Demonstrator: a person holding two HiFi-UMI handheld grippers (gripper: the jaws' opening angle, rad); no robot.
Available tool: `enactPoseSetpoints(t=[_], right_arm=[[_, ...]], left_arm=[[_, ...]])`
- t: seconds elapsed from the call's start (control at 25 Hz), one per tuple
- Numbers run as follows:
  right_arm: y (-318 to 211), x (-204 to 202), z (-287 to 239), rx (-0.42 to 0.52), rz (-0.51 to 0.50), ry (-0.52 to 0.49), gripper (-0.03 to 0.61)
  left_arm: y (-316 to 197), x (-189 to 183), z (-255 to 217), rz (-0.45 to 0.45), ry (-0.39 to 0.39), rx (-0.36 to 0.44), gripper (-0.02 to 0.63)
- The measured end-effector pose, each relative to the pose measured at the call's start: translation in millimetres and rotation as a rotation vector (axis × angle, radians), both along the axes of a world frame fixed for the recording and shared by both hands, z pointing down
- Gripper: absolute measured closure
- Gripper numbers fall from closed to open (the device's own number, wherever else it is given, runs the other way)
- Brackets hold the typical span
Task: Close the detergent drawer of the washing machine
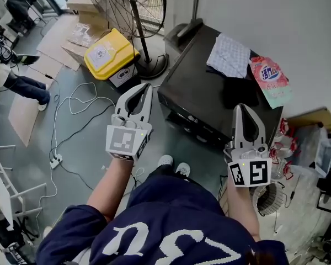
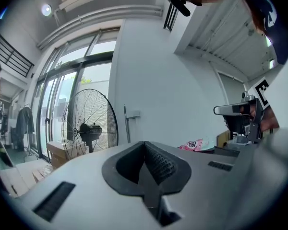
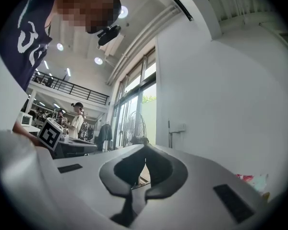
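The black washing machine [image 1: 209, 95] stands ahead of me, seen from above; its front panel [image 1: 190, 120] shows as a narrow strip, and I cannot make out the detergent drawer on it. My left gripper [image 1: 145, 87] is held in the air left of the machine's front corner, jaws shut and empty. My right gripper [image 1: 241, 108] hovers over the machine's front right edge, also shut and empty. The left gripper view shows the closed jaws [image 2: 145, 143] pointing level at a white wall. In the right gripper view the closed jaws [image 3: 145, 147] do likewise.
A patterned cloth [image 1: 229, 54] and a pink detergent bag [image 1: 270, 79] lie on the machine's top. A standing fan [image 1: 129, 4], a yellow box [image 1: 107, 51], cables [image 1: 77, 109] and a power strip [image 1: 55, 160] occupy the floor at left. A person [image 1: 22, 84] is at the far left.
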State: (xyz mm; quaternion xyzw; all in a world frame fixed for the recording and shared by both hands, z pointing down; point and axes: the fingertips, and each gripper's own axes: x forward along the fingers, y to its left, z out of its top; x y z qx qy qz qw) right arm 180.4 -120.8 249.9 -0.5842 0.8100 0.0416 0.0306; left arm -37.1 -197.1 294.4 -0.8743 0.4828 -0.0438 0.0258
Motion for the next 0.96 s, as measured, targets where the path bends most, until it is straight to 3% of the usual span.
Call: enactPoseSetpoints(t=[0.24,0.96], right_arm=[[0.7,0.9,4.1,0.001,-0.002,0.019,0.564],[5.3,4.9,16.1,-0.004,0.024,0.014,0.566]], left_arm=[[0.0,8.2,-11.5,0.001,0.015,0.075,0.594],[12.3,18.0,-0.4,0.01,0.029,0.066,0.594]])
